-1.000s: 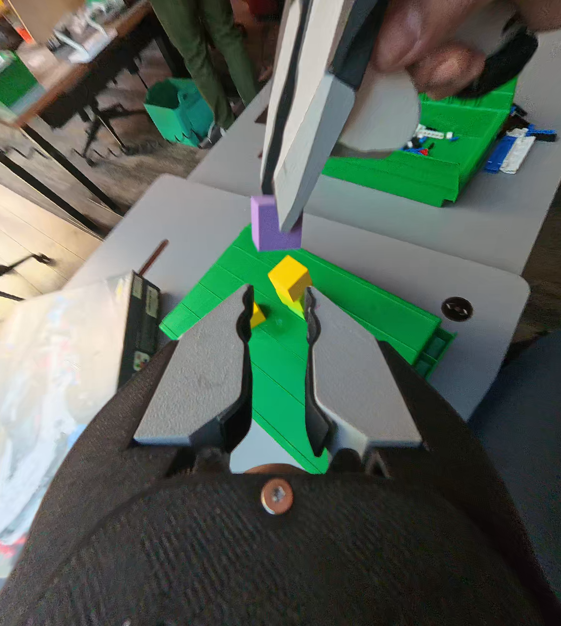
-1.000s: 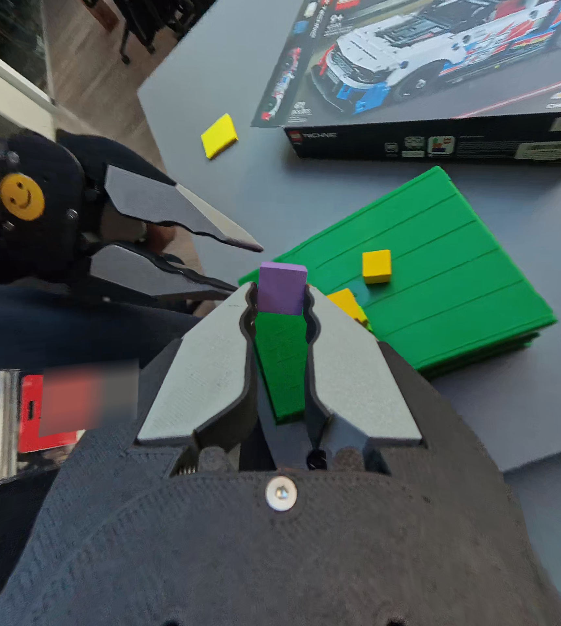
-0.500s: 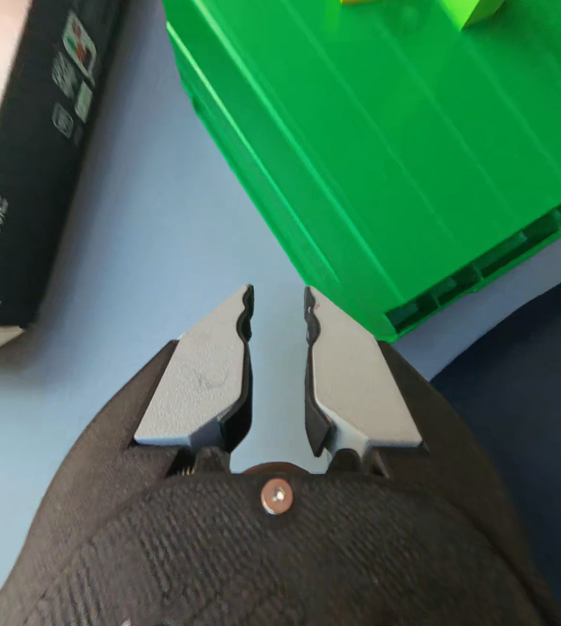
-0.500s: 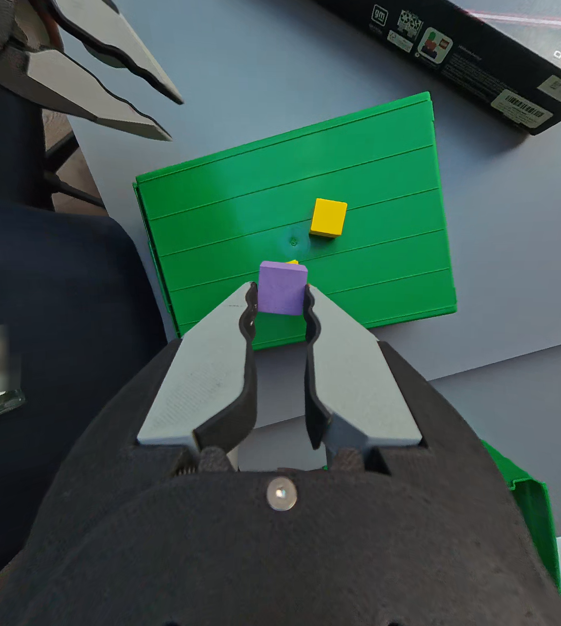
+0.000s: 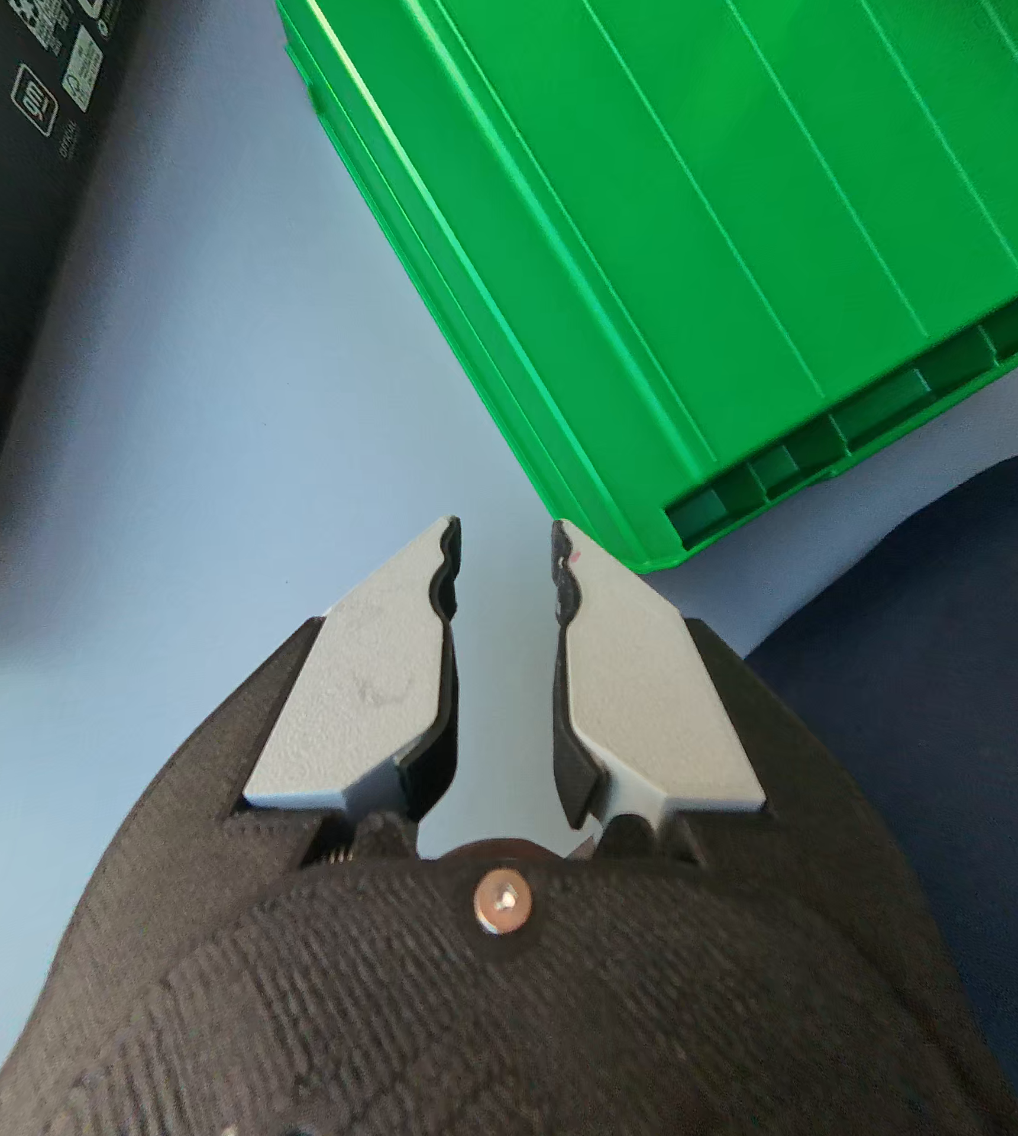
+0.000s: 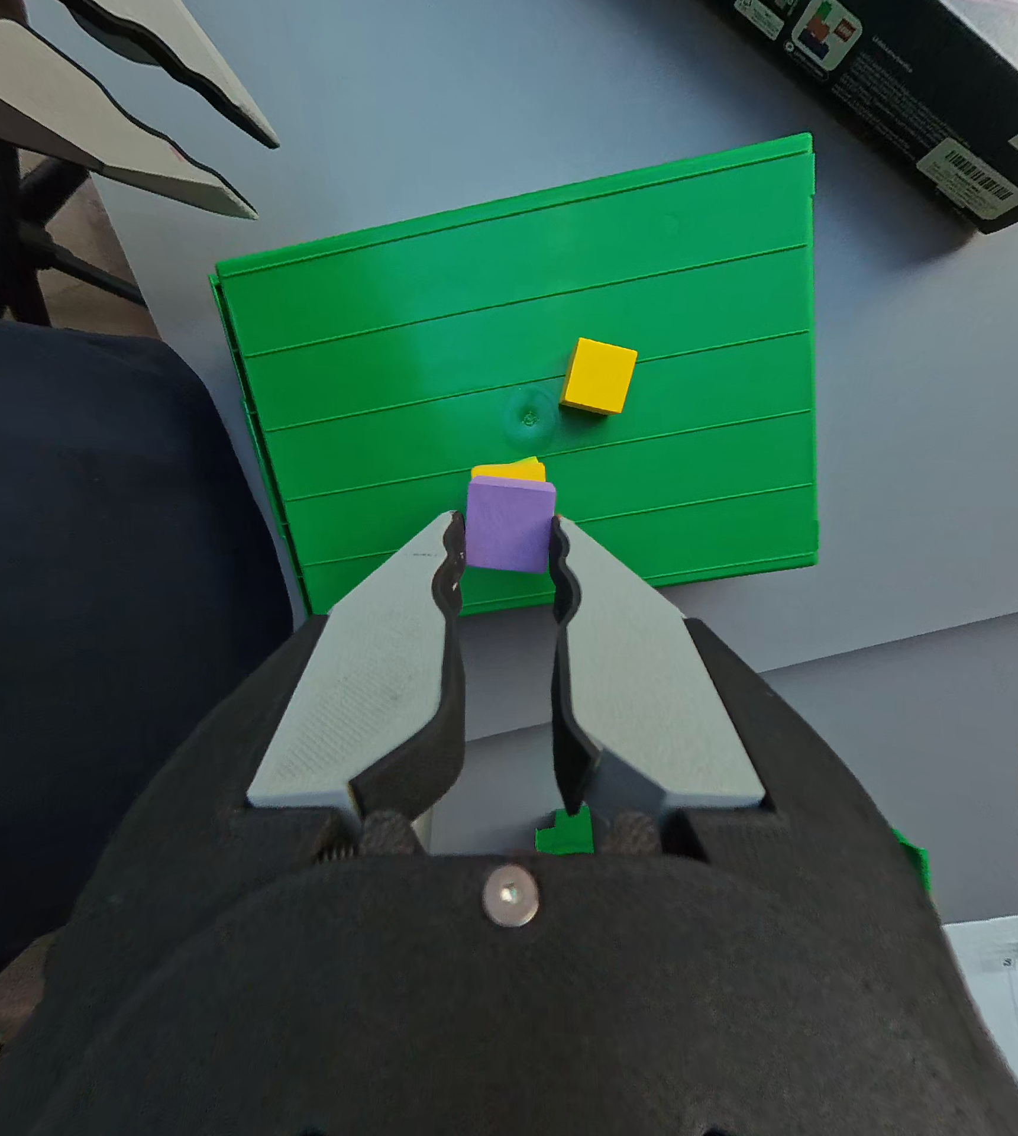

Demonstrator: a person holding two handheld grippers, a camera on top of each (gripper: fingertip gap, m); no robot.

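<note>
My right gripper (image 6: pixel 507 525) is shut on a purple cube (image 6: pixel 509 527) and holds it above a green ribbed box (image 6: pixel 709 492). Right under the purple cube a yellow cube (image 6: pixel 509 470) on a lime one peeks out. Another yellow cube (image 6: pixel 598 376) lies on the green box farther off. My left gripper (image 5: pixel 506 532) is open and empty over the bare grey table (image 5: pixel 217 399), beside the near corner of the green box (image 5: pixel 740 246). It also shows in the right wrist view (image 6: pixel 260 178) at the top left, apart from the box.
A black toy-car box lies at the far side of the table (image 6: pixel 924 92) and at the left in the left wrist view (image 5: pixel 2 215). A dark blue clothed leg (image 6: pixel 94 522) is at the table's edge. White paper (image 6: pixel 1010 1014) lies at the lower right. There is about 25 cm between the tips of the two grippers.
My left gripper has drawn back from the cubes and now points down at the table beside the green box. My right gripper has swung over the stacked cubes, still holding the purple cube.
</note>
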